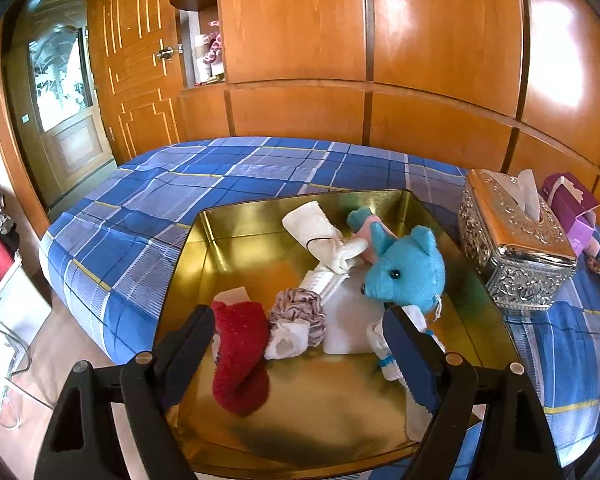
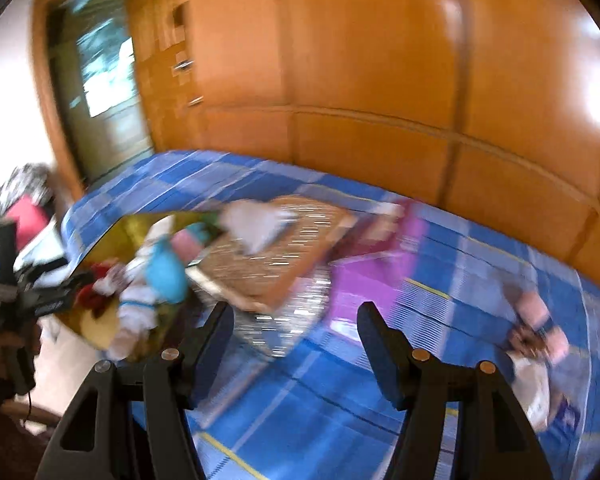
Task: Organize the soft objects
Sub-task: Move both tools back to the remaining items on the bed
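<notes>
Soft things in a gold tin [image 1: 220,248] on the bed [image 1: 172,196]

Left tongs [image 1: 300,332] spread over the red sock [image 1: 240,356], lower centre; blue teddy [image 1: 408,268] centre-right. Right tongs [image 2: 296,336] spread, empty.

Toys in tin [image 1: 204,224]; tissue box [image 1: 516,248] rightward

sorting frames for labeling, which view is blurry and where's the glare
Left wrist view: sharp, with fisheye bending of the wardrobe panels and bright glare patches on them; the gold tin mirrors its contents. Right wrist view: heavy motion blur smears the silver tissue box and blue plush, only the right tongs stay crisp; glare again on the wardrobe.
</notes>
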Tool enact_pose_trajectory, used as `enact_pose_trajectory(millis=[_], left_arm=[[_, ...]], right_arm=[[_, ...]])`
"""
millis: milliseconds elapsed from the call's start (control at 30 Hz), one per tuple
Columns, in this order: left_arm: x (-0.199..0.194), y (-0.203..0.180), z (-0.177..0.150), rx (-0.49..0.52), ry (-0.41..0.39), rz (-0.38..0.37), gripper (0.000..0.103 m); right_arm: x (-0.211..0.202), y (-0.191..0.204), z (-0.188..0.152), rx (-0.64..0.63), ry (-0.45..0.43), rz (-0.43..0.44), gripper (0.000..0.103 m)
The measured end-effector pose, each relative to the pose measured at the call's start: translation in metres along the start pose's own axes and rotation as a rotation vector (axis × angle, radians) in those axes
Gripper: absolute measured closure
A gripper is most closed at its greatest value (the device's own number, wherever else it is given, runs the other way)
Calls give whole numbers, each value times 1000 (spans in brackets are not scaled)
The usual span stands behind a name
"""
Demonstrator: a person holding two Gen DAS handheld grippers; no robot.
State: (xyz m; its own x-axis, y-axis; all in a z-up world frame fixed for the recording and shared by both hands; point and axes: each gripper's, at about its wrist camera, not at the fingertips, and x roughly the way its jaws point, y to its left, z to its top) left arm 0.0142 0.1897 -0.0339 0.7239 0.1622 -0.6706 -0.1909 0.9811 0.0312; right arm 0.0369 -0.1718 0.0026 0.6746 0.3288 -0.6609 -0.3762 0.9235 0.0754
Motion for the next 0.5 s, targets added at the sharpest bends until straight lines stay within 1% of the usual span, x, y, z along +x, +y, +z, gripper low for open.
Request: enact_pose_trajectory(millis=[233,267,500], left_arm=[[0,-5,-1,14,5,-15,17],[-1,-7,-1,18,2,-18,17],[-8,-18,1,51,-14,-46,17]], right_arm=[[-12,-79,-1,233,-46,-167,38],[-13,-92,-1,271,-51,-202,38],[-18,-156,-12,442,-79,-387,38]])
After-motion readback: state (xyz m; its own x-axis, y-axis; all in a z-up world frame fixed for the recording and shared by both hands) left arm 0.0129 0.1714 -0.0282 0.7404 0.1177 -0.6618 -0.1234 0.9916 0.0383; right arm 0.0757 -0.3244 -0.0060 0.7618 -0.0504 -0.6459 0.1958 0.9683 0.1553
